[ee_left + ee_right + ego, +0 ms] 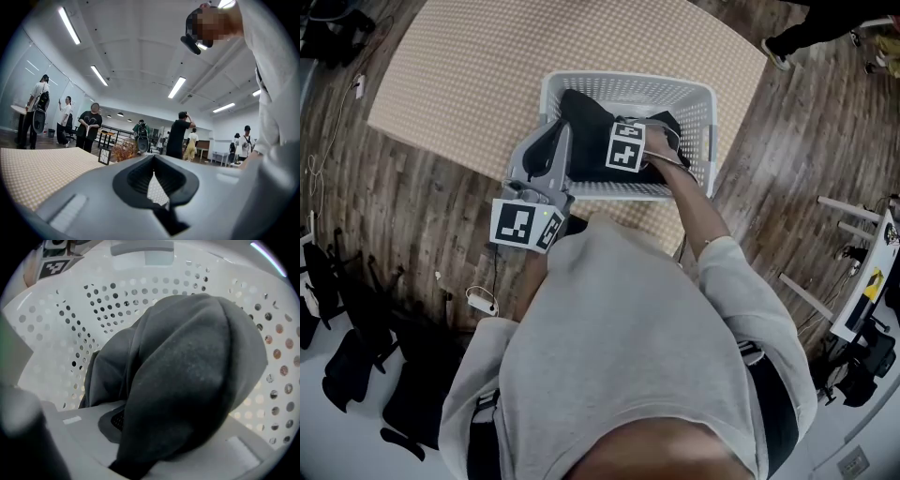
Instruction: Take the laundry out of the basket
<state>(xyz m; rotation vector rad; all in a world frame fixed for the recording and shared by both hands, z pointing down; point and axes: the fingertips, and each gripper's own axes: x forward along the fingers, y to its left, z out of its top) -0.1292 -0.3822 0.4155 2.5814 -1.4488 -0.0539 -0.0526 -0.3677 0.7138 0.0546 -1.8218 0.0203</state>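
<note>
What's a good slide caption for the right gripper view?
The right gripper pinches a fold of the dark grey garment inside the white perforated basket.

Basket (628, 82) white, dotted holes; laundry (586, 122) dark grey; table (487, 75) beige check; floor (412, 216) brown woodgrain.

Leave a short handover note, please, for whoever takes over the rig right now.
Left gripper: jaws shut, empty, held level by the basket's near left corner.
Right gripper: points down into the white perforated plastic basket, jaws shut on the dark grey fabric garment.
The basket stands on the beige checked table; the garment lies inside it.
Done: grip taken.
Left: lift the garment out. Whether more laundry lies beneath it cannot be seen.
</note>
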